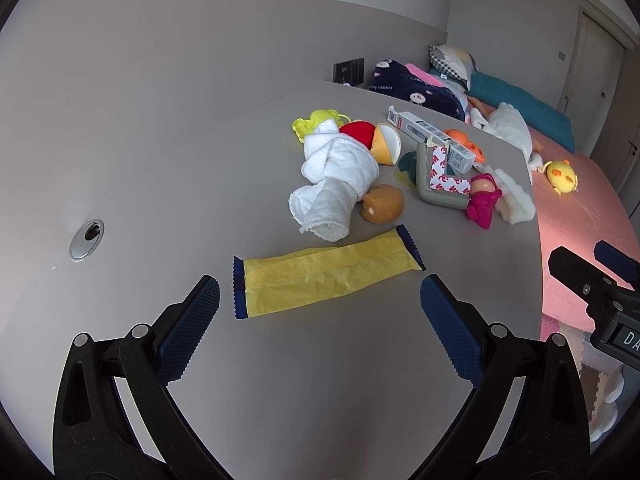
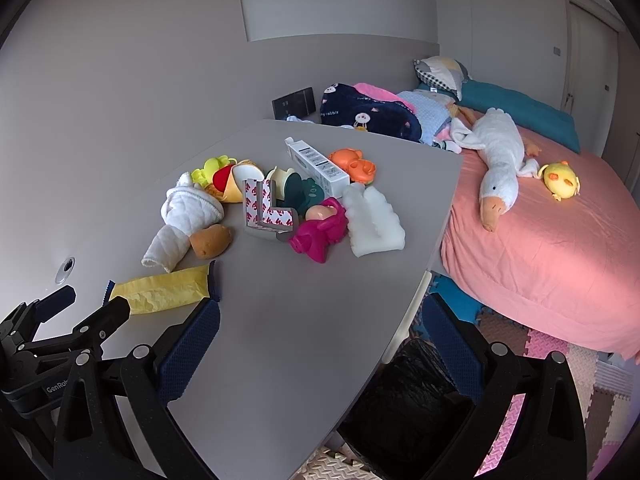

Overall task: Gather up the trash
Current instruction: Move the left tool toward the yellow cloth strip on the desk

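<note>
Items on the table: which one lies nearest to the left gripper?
The flat yellow wrapper with dark blue serrated ends. It lies alone just ahead of the open left gripper, while the toys and white cloth are piled farther back.

Soft even daylight, fisheye-warped dark corners

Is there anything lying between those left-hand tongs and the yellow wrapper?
No. In the left wrist view only bare grey table separates the open left tongs from the yellow wrapper.
</note>
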{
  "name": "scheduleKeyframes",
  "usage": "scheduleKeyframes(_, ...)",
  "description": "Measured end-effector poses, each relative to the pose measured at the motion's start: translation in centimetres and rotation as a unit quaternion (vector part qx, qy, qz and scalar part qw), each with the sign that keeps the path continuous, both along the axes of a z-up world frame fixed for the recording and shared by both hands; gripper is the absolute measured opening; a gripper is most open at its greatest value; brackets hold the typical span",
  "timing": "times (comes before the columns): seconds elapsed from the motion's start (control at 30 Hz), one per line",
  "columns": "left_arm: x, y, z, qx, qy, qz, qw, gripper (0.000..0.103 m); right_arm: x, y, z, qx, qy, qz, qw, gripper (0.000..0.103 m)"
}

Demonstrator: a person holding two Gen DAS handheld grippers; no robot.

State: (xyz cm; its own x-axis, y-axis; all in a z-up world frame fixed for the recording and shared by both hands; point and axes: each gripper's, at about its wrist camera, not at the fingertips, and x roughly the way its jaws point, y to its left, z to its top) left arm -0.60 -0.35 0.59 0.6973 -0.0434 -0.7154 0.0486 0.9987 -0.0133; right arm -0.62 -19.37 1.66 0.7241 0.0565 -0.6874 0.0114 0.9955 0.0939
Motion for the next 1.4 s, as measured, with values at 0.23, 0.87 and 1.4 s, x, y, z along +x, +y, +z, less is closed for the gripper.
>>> scheduleKeyframes(0.23, 0.02, 0.01, 0.04, -0.007, 0.003, -0.001, 1.0000, 0.097, 0.00, 0.16, 0.02, -0.008, 0.002, -0.001, 1.000, 0.100)
scheduleKeyframes(0.87, 0.19, 0.03, 0.13, -0.004, 0.004, -0.001, 1.0000, 0.097, -0.19, 0.11, 0.18, -0.005, 0.002, -0.001, 1.000, 0.101)
scheduleKeyframes(1.4, 0.00, -0.25, 0.13, 0.000, 0.008, -0.005, 1.0000, 0.097, -0.55, -0.22, 0.11, -0.005, 0.003, -0.003, 1.000, 0.101)
